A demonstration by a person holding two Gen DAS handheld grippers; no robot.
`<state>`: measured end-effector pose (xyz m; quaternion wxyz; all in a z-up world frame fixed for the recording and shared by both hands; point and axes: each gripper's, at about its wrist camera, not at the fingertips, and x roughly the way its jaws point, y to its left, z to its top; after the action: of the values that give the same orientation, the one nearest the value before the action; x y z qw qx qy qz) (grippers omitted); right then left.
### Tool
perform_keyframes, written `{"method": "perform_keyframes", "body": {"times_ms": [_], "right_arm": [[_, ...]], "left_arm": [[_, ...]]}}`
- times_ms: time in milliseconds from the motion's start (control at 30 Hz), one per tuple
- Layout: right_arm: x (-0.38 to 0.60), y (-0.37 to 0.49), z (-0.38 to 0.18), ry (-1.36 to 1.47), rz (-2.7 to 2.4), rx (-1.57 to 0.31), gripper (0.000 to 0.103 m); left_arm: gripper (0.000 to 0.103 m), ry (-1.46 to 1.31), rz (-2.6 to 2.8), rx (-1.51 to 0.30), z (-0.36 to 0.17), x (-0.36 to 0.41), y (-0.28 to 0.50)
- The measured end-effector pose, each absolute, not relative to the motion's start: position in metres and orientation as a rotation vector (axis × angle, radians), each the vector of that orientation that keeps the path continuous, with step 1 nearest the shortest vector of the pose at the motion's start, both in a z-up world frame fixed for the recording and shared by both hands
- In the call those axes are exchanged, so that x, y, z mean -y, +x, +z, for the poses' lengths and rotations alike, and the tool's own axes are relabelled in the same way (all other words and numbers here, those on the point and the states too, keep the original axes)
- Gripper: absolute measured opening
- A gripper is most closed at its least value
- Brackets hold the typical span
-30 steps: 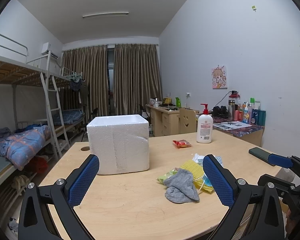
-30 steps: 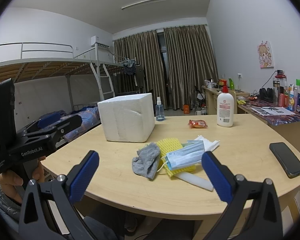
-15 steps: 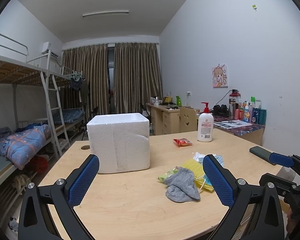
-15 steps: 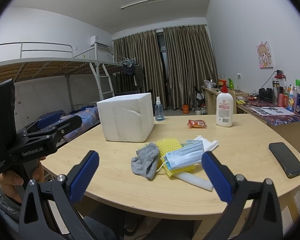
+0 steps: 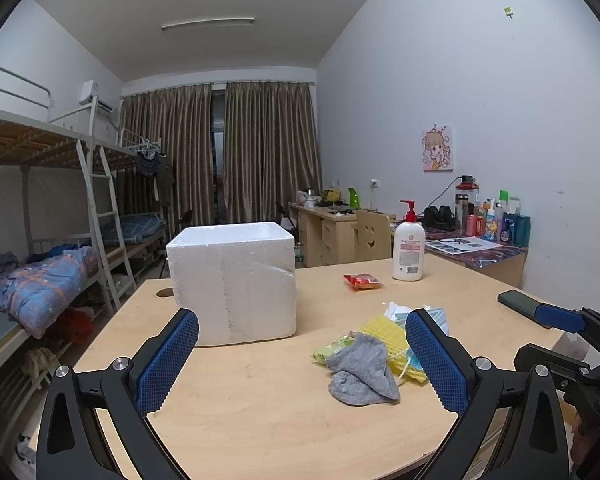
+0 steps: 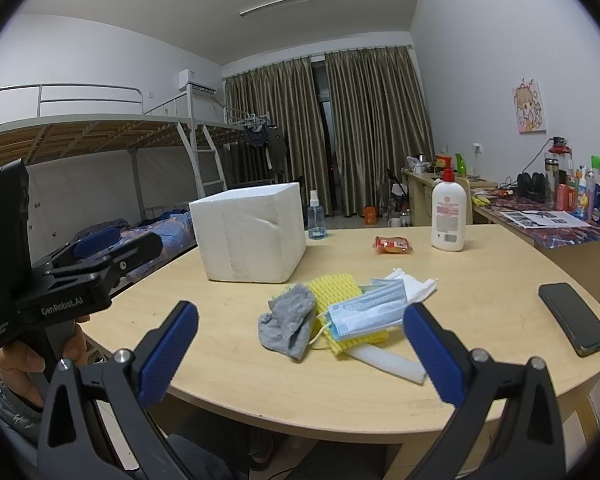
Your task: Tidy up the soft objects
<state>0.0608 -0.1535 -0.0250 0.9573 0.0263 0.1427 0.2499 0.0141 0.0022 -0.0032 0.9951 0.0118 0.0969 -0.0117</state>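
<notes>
Both wrist views toward table (image 5: 260, 412)

The long white ceiling tube lamp (image 5: 208, 24) gives dim, even light; both sharp pictures bend strongly at the dark edges.

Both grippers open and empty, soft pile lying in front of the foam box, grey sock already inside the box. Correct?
Not quite. The grey sock is not inside the foam box; it lies on the table at the pile's left edge, as the right wrist view shows. Left gripper and right gripper are open and empty.
</notes>
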Motion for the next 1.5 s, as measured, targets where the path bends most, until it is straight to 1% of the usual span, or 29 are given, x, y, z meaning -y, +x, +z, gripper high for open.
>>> {"method": "perform_keyframes", "body": {"times_ms": [400,667,1067,1500], "right_arm": [[0.155,0.08,-0.026,0.065,0.49,-0.311,0.103],[0.157,0.097,-0.031,0.071,0.463,-0.345,0.103],[0.166,0.13,-0.053,0.082,0.406,-0.444,0.103],[0.17,0.155,-0.064,0.099,0.381,-0.504,0.103]], "left_arm": [[0.103,0.015,-0.044,-0.222,-0.007,-0.004,0.035],[0.103,0.03,-0.093,-0.279,-0.017,0.001,0.057],[0.103,0.024,-0.186,-0.434,-0.046,0.011,0.1],[0.103,-0.005,-0.269,-0.619,-0.077,0.025,0.147]]}}
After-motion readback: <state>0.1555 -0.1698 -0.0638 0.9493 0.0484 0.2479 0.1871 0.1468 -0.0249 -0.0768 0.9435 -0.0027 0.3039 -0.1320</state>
